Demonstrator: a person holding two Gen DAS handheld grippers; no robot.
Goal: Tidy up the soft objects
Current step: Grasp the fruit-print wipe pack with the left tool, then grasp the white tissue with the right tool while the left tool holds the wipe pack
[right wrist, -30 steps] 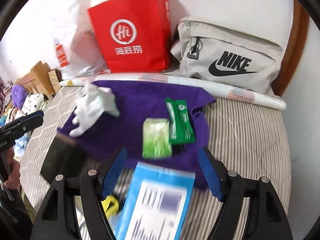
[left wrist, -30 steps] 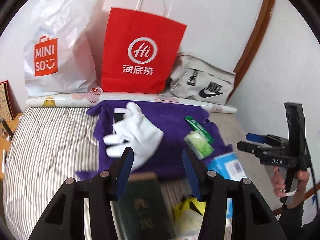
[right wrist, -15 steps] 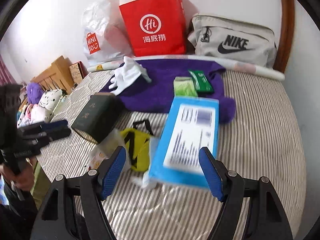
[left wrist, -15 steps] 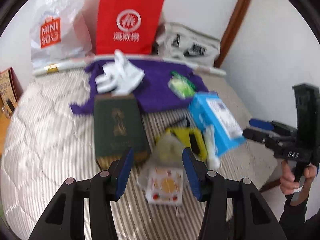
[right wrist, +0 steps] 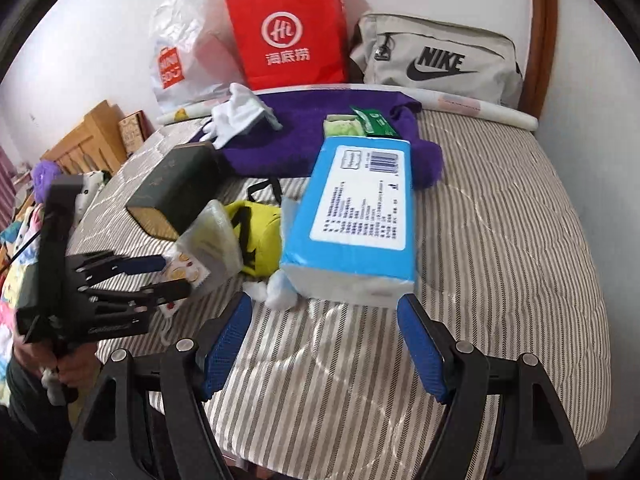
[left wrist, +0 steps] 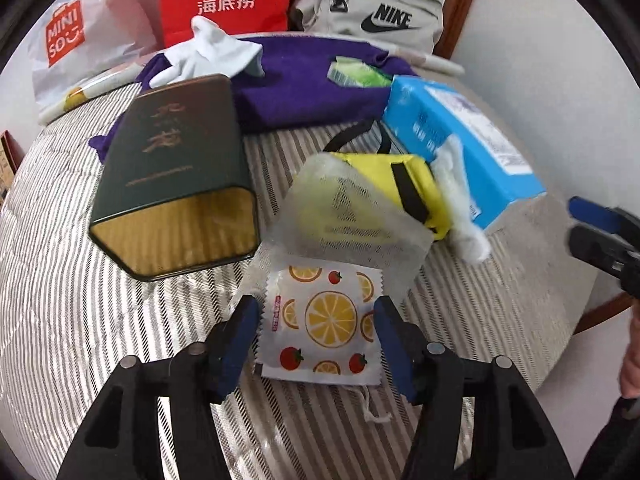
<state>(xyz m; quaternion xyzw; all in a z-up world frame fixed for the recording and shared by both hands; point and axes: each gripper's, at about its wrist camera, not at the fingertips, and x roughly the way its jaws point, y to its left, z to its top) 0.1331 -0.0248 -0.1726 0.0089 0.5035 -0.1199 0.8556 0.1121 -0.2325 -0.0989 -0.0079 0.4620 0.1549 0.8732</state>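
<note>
My left gripper [left wrist: 314,316] is open, its fingers on either side of a white pouch with orange and tomato prints [left wrist: 324,320] on the striped bed. My right gripper [right wrist: 324,320] is open, just in front of a blue tissue pack [right wrist: 356,216]. A translucent mesh bag [left wrist: 352,216] leans on a yellow pouch [left wrist: 416,184]. A cotton wad [right wrist: 280,294] lies by the tissue pack. A white glove [left wrist: 208,54] and green packets [right wrist: 360,124] lie on a purple towel [left wrist: 304,80].
A dark green tin box [left wrist: 176,184] lies on its side left of the pouches. A red paper bag [right wrist: 288,32], a white plastic bag [right wrist: 180,48] and a grey Nike bag [right wrist: 436,60] stand against the wall. The bed edge runs near both grippers.
Both grippers have pulled back from the purple towel toward the near edge of the bed and lowered. The left now straddles the fruit-print pouch; the right faces the tissue pack.
</note>
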